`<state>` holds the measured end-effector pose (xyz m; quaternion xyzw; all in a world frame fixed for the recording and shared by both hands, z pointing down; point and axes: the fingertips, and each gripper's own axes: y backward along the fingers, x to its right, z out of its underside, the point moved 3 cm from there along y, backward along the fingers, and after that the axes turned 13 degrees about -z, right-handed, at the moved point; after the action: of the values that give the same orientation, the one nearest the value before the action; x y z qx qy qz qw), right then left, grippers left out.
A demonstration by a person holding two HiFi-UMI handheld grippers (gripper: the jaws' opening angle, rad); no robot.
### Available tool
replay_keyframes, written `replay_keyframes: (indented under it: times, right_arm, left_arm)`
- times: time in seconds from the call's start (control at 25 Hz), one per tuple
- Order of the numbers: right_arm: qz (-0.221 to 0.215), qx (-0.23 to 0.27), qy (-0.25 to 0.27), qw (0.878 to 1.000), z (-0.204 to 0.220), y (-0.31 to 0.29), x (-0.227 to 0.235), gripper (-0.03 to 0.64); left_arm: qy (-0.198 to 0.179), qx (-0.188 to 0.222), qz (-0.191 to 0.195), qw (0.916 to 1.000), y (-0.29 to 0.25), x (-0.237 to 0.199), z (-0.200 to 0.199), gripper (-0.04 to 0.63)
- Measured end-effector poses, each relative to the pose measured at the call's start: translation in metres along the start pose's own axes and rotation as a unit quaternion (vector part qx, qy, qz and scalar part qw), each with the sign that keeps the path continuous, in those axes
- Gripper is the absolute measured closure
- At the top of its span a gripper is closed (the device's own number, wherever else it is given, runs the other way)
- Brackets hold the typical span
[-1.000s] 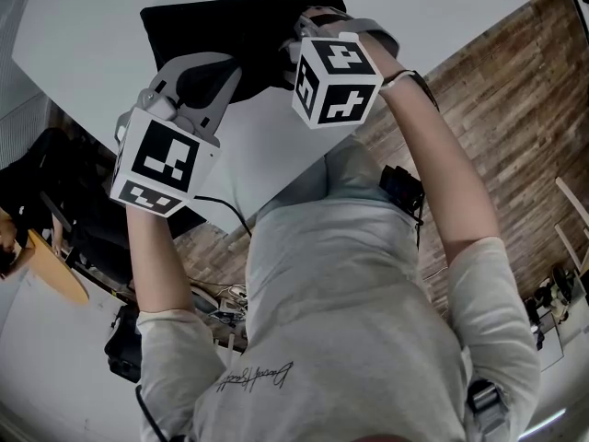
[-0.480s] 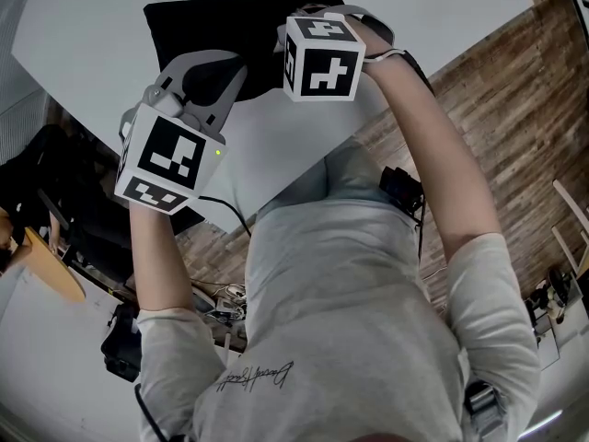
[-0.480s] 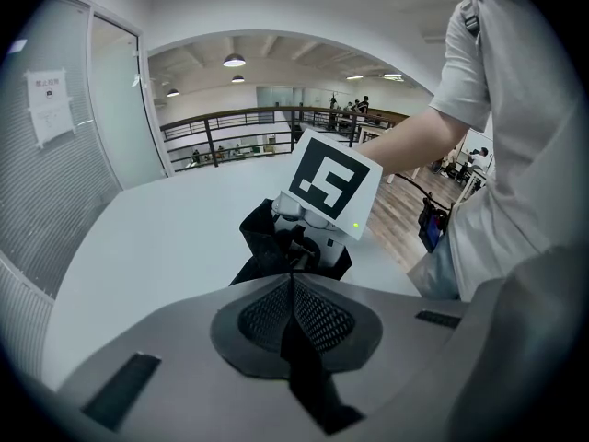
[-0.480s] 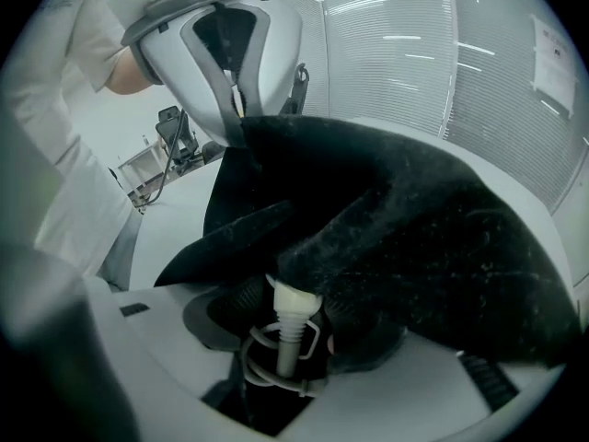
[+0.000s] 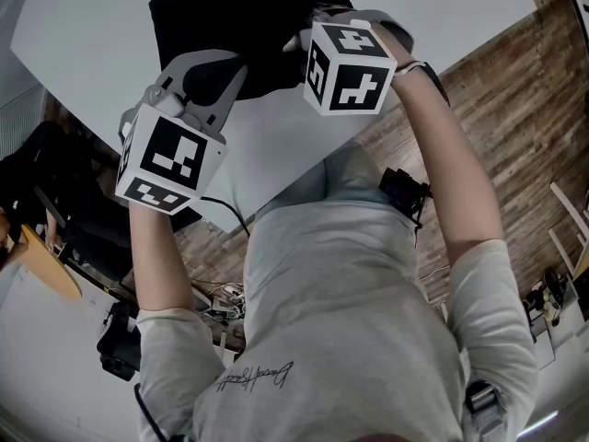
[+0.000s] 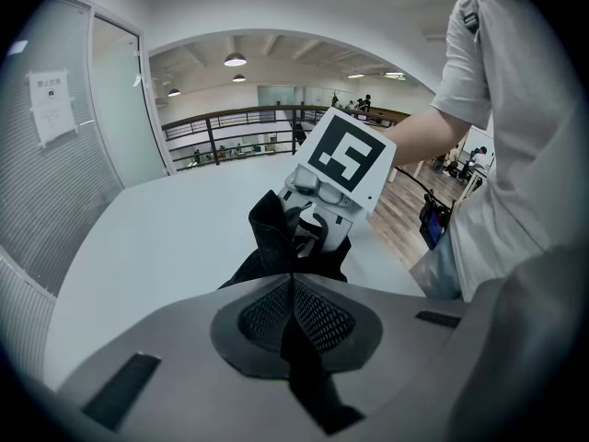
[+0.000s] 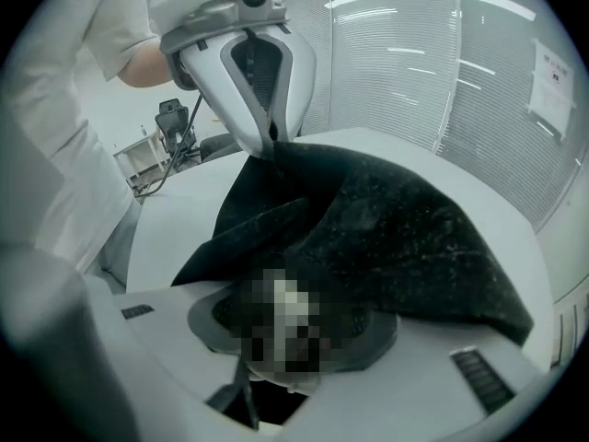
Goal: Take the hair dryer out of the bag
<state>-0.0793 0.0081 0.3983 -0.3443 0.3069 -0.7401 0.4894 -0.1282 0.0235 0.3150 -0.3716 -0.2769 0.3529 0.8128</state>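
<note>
A black fabric bag (image 5: 230,26) lies on the white table (image 5: 92,26). My left gripper (image 5: 204,58) is shut on the bag's near edge; the left gripper view shows black cloth (image 6: 271,238) pinched between the pads (image 6: 293,288). My right gripper (image 5: 308,35) reaches into the bag's mouth from the right. Its jaws (image 7: 290,330) have just been closing round a dark thing with a light part. A mosaic patch covers that thing, so I cannot tell what it is or whether the pads press on it. The bag (image 7: 414,238) rises behind it, held up by the left gripper (image 7: 273,150).
The table's near edge runs diagonally, with wooden floor (image 5: 497,90) to the right. Cables and dark equipment (image 5: 120,357) sit on the floor at lower left. A glass wall with blinds (image 7: 442,63) stands beyond the table.
The right gripper went up and left toward the bag, then back to the right a little. The bag's edge shifted slightly. The left gripper stayed put.
</note>
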Motion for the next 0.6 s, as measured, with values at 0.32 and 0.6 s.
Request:
replay_keyframes:
  times: [0.32, 0.6]
  right_arm:
    - [0.014, -0.003, 0.006, 1.000, 0.019, 0.022, -0.007, 0.446]
    - [0.006, 0.005, -0.005, 1.000, 0.035, 0.034, -0.010, 0.449]
  left_arm:
    - [-0.003, -0.004, -0.001, 1.0000, -0.003, -0.002, 0.004, 0.575]
    - [-0.005, -0.005, -0.001, 1.0000, -0.002, -0.001, 0.004, 0.575]
